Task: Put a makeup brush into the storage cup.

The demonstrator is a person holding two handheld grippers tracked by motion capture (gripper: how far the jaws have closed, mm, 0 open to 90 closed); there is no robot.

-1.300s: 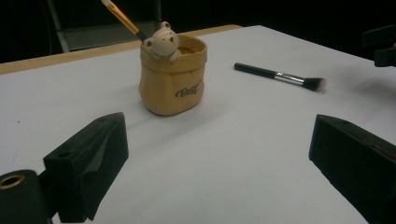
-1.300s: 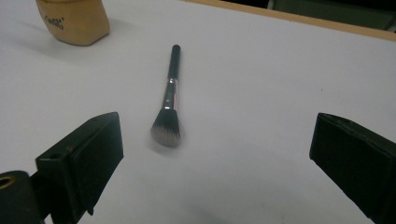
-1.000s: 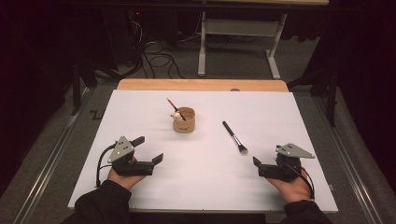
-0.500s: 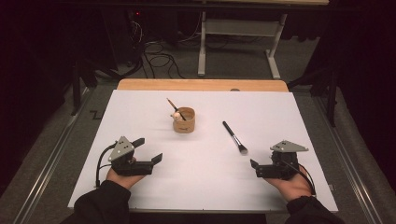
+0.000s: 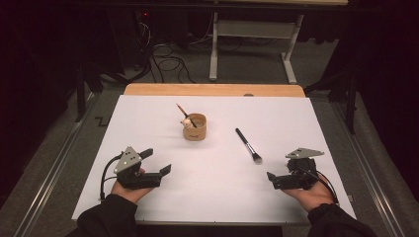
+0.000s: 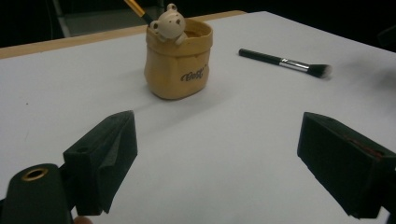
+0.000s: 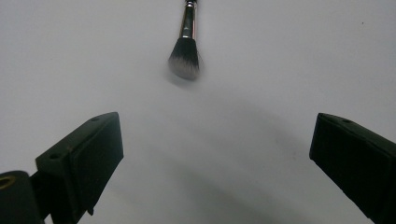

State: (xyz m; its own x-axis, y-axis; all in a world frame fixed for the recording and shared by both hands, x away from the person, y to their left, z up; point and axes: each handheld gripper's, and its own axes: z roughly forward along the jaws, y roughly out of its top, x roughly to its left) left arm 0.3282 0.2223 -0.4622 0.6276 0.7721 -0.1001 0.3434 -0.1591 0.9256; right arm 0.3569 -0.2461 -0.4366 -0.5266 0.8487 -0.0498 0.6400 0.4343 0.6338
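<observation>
A tan pouch-shaped cup point(image 5: 195, 127) with a small bear figure on its rim stands mid-table, and a brown-handled brush point(image 5: 183, 111) leans in it. A black makeup brush point(image 5: 248, 145) lies flat to its right, bristles toward me. My left gripper point(image 5: 156, 161) rests open at the near left; its jaws have just been closing a little with nothing between them. In the left gripper view the cup point(image 6: 177, 60) is well ahead of the left gripper point(image 6: 217, 133). My right gripper point(image 5: 280, 169) is open at the near right, and the brush head point(image 7: 185, 56) lies just beyond the right gripper point(image 7: 217, 135).
A white sheet point(image 5: 148, 113) covers the table, with a strip of wood point(image 5: 212, 90) showing at its far edge. Cables and a desk frame stand on the dark floor beyond. A cable trails from each gripper toward my forearms.
My right gripper has shifted slightly to the left, toward the brush's bristles. The left gripper, the cup and the brushes have stayed where they were.
</observation>
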